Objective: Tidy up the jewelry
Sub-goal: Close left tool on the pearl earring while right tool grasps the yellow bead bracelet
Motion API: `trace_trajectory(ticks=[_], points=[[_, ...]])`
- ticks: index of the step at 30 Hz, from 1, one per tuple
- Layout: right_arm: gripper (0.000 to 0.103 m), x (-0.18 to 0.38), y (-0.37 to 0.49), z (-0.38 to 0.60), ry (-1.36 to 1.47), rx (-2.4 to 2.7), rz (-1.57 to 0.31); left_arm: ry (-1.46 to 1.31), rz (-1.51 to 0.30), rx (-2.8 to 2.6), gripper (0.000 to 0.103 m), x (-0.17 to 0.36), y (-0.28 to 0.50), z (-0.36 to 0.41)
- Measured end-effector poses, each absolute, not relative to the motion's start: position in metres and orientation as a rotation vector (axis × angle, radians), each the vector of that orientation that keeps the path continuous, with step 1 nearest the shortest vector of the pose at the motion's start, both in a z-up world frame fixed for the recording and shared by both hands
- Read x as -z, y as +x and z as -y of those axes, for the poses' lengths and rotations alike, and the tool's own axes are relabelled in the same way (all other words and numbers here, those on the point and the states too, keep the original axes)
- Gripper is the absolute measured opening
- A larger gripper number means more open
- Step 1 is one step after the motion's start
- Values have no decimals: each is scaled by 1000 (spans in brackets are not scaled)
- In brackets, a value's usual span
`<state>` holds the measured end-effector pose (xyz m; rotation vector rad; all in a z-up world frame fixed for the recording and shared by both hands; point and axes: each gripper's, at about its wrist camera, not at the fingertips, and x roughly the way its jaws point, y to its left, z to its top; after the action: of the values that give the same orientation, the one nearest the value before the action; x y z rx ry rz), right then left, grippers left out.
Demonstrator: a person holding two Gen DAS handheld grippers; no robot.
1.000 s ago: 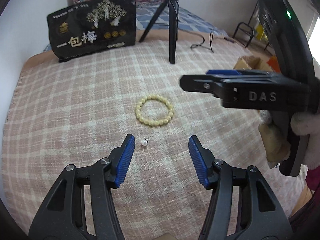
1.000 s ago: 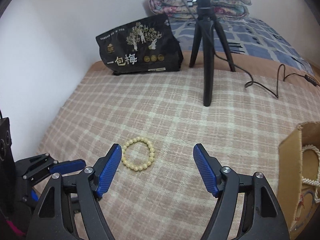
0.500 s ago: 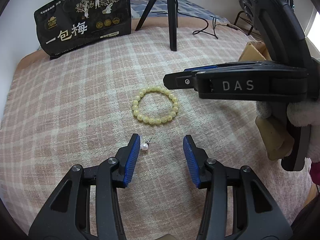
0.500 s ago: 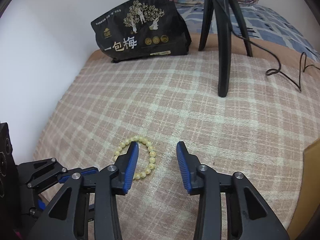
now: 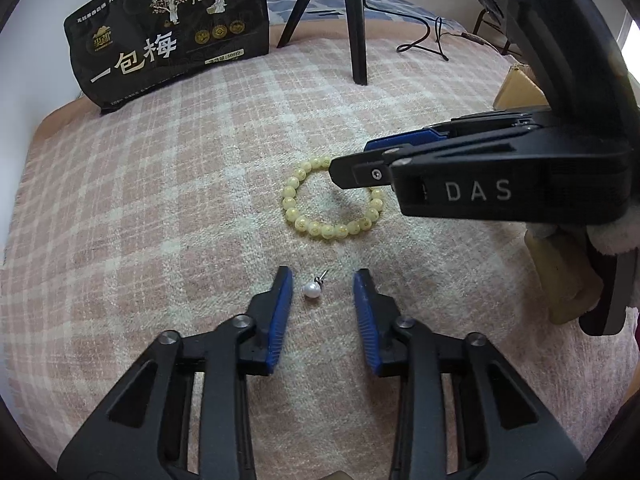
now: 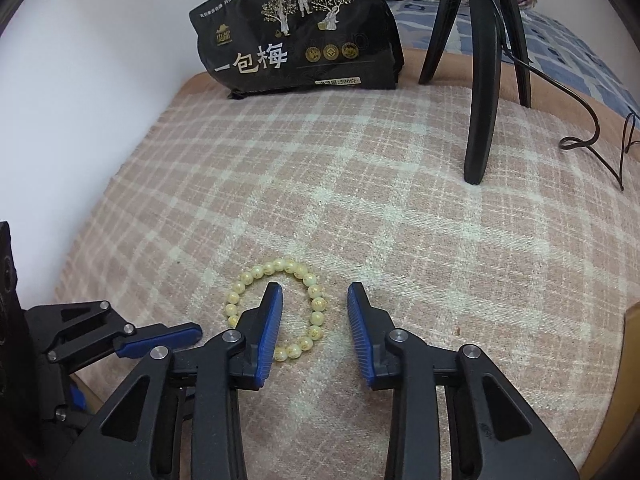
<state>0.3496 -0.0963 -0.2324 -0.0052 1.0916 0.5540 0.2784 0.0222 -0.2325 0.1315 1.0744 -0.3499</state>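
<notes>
Both views were evenly and brightly lit, with soft diffuse light from above and behind the scene. Shadows were faint — a small dark patch lay on the plaid blanket (image 5: 160, 208) beneath the right gripper (image 5: 348, 160). Bright window glare showed at the far right edge of the left wrist view. Fisheye distortion curved the edges strongly, and black vignetting filled the corners. Focus was sharp throughout — no motion blur appeared.
</notes>
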Motion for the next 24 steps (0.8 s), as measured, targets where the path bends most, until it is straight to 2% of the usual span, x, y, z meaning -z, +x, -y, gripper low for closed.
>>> trace_trajectory(ticks=[8,10,12,13,24], points=[[27,238,348,90,-61,-544,-1088,150,-1077,368,7,233,276,-14],[24,239,346,86,-94,-535,-1076,147,-1076,365,7,233,276,-13],[9,239,346,83,-111,-529,-1072,143,-1077,364,6,232,276,-14],[8,240,346,82,-106,-534,-1074,140,-1077,364,6,232,276,-14],[6,218,335,80,-132,-534,-1019,125,-1042,346,6,213,266,-21]])
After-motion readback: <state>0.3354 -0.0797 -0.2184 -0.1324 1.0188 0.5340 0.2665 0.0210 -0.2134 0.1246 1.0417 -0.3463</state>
